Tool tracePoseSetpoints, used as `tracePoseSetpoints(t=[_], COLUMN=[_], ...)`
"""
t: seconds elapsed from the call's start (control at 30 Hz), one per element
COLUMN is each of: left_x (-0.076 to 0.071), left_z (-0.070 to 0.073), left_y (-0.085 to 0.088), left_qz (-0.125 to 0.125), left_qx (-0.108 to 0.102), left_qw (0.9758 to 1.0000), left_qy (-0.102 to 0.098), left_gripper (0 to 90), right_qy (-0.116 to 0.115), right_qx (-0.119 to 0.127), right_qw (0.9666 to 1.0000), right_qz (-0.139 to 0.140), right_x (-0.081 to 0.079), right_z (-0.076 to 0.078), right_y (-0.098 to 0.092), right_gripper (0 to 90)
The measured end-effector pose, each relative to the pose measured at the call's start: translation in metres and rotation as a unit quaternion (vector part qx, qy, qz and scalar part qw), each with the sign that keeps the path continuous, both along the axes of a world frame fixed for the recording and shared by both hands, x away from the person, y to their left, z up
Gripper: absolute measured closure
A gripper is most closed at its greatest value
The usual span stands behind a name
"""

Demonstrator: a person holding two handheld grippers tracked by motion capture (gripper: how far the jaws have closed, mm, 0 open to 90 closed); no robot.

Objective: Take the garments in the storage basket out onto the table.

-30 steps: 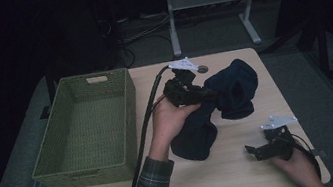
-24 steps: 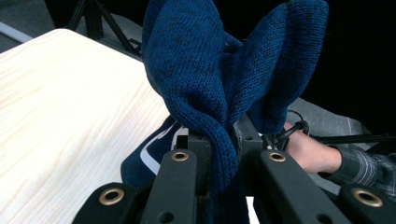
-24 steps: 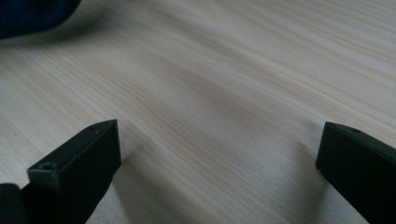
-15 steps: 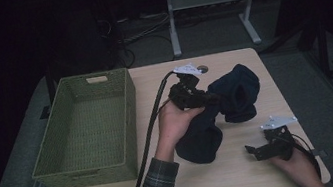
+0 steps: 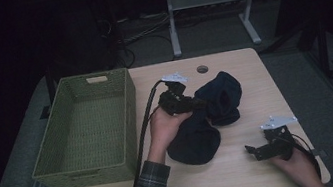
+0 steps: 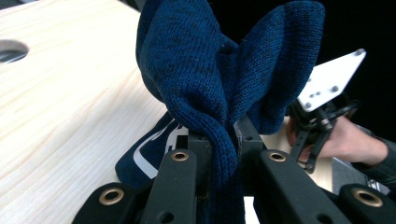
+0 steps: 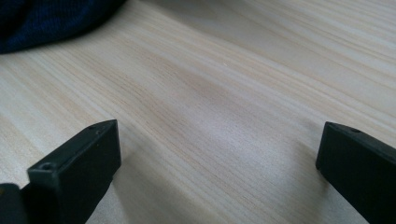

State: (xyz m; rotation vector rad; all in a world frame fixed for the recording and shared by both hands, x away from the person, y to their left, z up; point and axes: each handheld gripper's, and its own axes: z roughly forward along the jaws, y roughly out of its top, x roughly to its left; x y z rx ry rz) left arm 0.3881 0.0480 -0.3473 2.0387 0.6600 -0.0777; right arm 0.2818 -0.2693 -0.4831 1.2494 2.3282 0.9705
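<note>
The dark blue knitted garment (image 5: 209, 117) lies bunched mid-worktop (image 5: 248, 176), right of the green woven rectangular basket (image 5: 87, 131). The left claw (image 6: 219, 140) is pinched tight on a fold of it. The right claw (image 7: 217, 154) sits low near the worktop's front right corner, jaws spread wide with nothing between them.

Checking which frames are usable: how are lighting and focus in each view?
High view: dim, dark surroundings, table lit. Left gripper view: bright, knit garment sharp, the jaws' bases soft. Right gripper view: wood grain crisp nearby, softer towards the top, the jaws casting faint shadows.
</note>
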Motion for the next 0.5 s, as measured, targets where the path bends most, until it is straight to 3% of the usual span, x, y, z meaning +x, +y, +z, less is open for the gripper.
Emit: tracePoseSetpoints(t=[0.2,0.5], left_x=[0.003,0.007], left_z=[-0.010,-0.025], left_y=[0.014,0.031], left_qz=[0.015,0.043], left_qx=[-0.001,0.019], left_qw=[0.9999,0.9989], left_qy=[0.001,0.002], left_gripper=[80.7,79.6], right_qy=[0.000,0.001], right_qx=[-0.001,0.000], right_qw=[1.0000,1.0000], right_qz=[0.000,-0.001], right_x=[0.000,0.000], right_z=[0.000,0.000], right_y=[0.000,0.000], right_gripper=[0.0,0.0])
